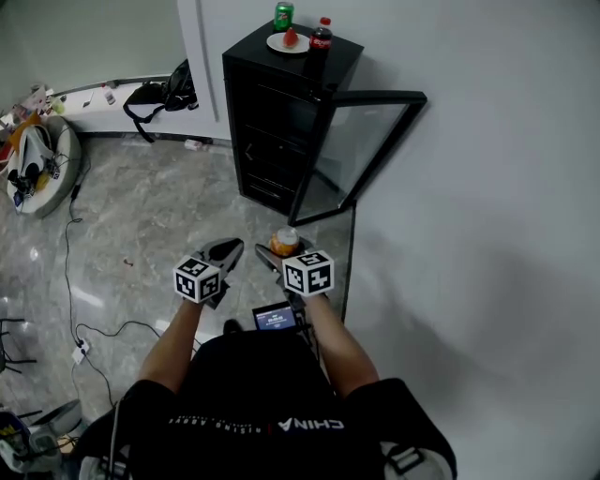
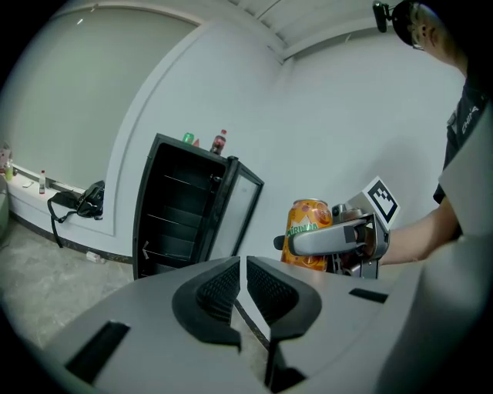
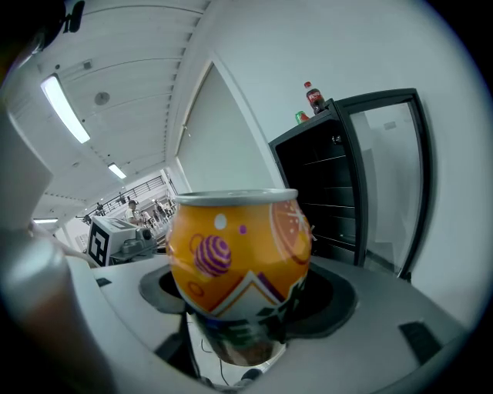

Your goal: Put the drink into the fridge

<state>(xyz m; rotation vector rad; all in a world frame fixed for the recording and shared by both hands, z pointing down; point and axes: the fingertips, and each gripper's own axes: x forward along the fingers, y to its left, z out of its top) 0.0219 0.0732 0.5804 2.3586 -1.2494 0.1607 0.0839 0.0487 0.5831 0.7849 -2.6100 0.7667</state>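
An orange drink can (image 1: 284, 242) (image 2: 308, 233) (image 3: 239, 258) sits upright between the jaws of my right gripper (image 1: 278, 251) (image 3: 246, 296), which is shut on it. My left gripper (image 1: 223, 253) (image 2: 240, 292) is beside it on the left, shut and holding nothing. A black fridge (image 1: 281, 122) (image 2: 185, 204) (image 3: 339, 185) stands ahead with its glass door (image 1: 361, 150) swung open to the right and its wire shelves bare. Both grippers hover above the floor, well short of the fridge.
On the fridge top are a green can (image 1: 283, 15), a cola bottle (image 1: 320, 39) and a plate (image 1: 286, 42) with something red. A white wall runs along the right. Black bags (image 1: 159, 94) lie on the ledge at the left, cables (image 1: 84, 319) trail over the floor.
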